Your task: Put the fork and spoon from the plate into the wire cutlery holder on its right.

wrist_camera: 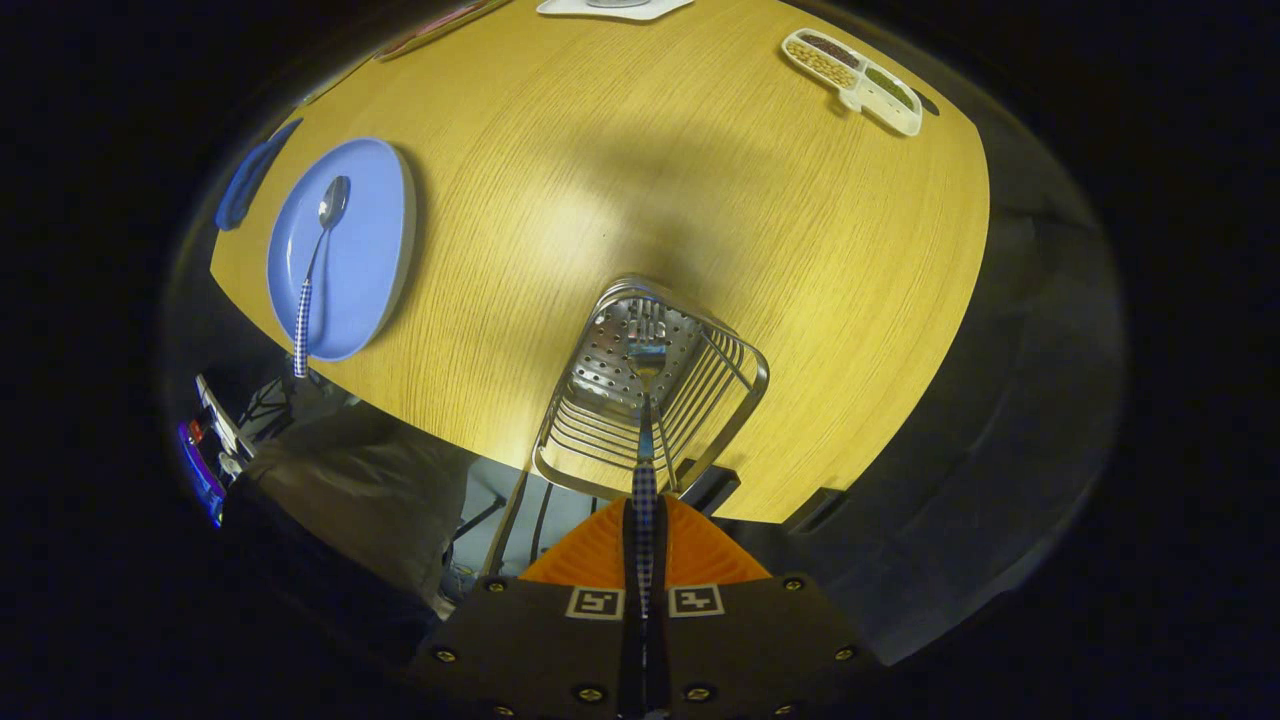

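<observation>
My gripper [645, 530] is shut on the fork [645, 440], holding its checked handle between both fingers. The fork hangs straight down with its tines inside the wire cutlery holder [690, 400], which stands on the wooden table just ahead of the fingers and shows its perforated metal bottom. Far off to the left of the holder lies the blue plate [370, 260]. The spoon [318, 265] rests on the plate, bowl away from me, and its checked handle sticks out over the plate's near rim.
A white divided dish [855, 80] with beans stands at the table's far right. A white tray [612, 8] sits at the far edge, and a blue object [250, 180] lies beyond the plate. The table's near edge [420, 425] runs just under the holder.
</observation>
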Available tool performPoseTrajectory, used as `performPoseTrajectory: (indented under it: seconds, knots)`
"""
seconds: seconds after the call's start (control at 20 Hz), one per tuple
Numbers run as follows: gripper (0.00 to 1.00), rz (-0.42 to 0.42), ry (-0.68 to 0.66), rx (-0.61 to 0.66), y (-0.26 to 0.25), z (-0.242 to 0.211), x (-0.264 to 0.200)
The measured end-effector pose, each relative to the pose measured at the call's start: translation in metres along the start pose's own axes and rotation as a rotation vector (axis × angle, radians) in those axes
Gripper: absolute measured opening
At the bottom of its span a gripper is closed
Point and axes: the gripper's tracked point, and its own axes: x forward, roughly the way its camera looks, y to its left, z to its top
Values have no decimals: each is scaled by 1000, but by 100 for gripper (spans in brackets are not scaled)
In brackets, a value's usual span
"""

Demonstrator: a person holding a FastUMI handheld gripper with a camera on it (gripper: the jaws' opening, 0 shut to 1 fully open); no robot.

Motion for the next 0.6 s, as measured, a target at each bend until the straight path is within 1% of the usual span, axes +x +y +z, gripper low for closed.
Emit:
performPoseTrajectory:
  seconds: [0.1, 0.2, 0.25, 0.3, 0.6]
  knots:
    - [8, -2, -27, 7, -3, 4, -4]
    - [10, -20, -71, 18, -9, 8, -13]
    - [13, -26, -88, 29, -12, 7, -17]
    - [18, -27, -106, 39, -15, 6, -22]
    - [18, -12, -234, 135, -17, -8, -49]
